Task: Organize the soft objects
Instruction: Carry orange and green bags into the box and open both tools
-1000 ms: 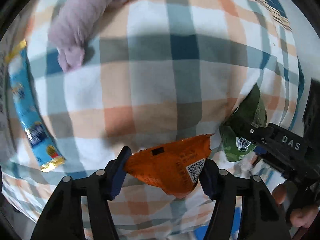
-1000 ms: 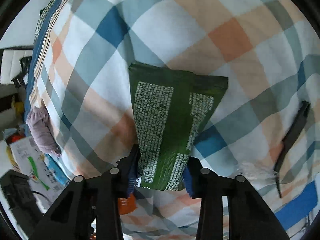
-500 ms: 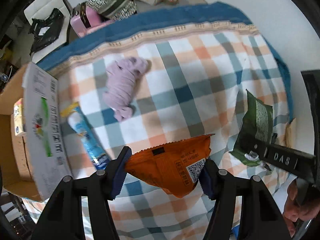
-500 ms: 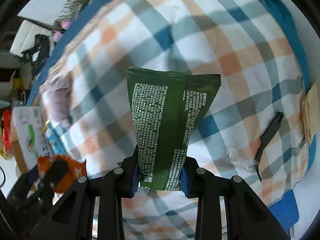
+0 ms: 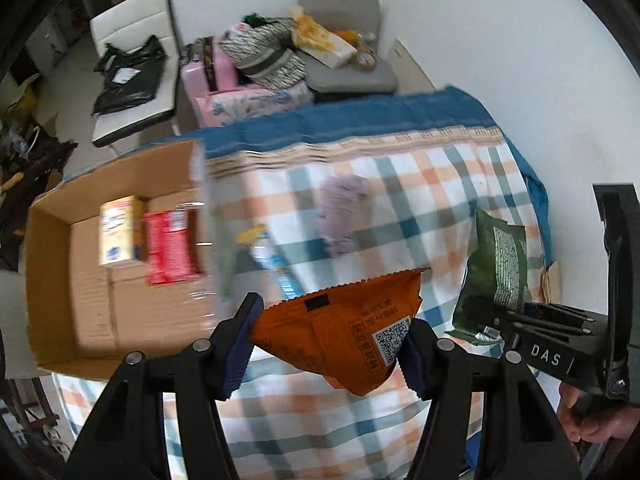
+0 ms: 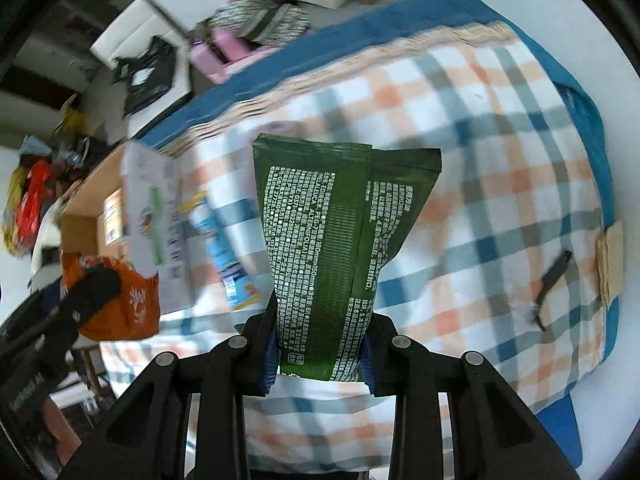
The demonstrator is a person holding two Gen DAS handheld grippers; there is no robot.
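Observation:
My left gripper (image 5: 330, 346) is shut on an orange snack packet (image 5: 344, 336) and holds it high above the checked bed cover (image 5: 440, 184). My right gripper (image 6: 320, 354) is shut on a green packet (image 6: 340, 240), also held up over the bed; the green packet shows at the right of the left wrist view (image 5: 496, 268). An open cardboard box (image 5: 100, 280) stands beside the bed at the left, with a yellow carton (image 5: 118, 230) and a red packet (image 5: 168, 246) inside. A lilac soft toy (image 5: 344, 208) and a blue packet (image 6: 226, 256) lie on the bed.
A black strip (image 6: 552, 280) and a small tan card (image 6: 610, 264) lie on the bed's right side. Beyond the bed are a white chair (image 5: 132, 64) with a black bag, a pink case (image 5: 216, 72) and a grey chair (image 5: 348, 40) piled with items.
Both grippers have risen well away from the bed with their packets still held. The left view has swung left, so the open cardboard box and the room behind now show.

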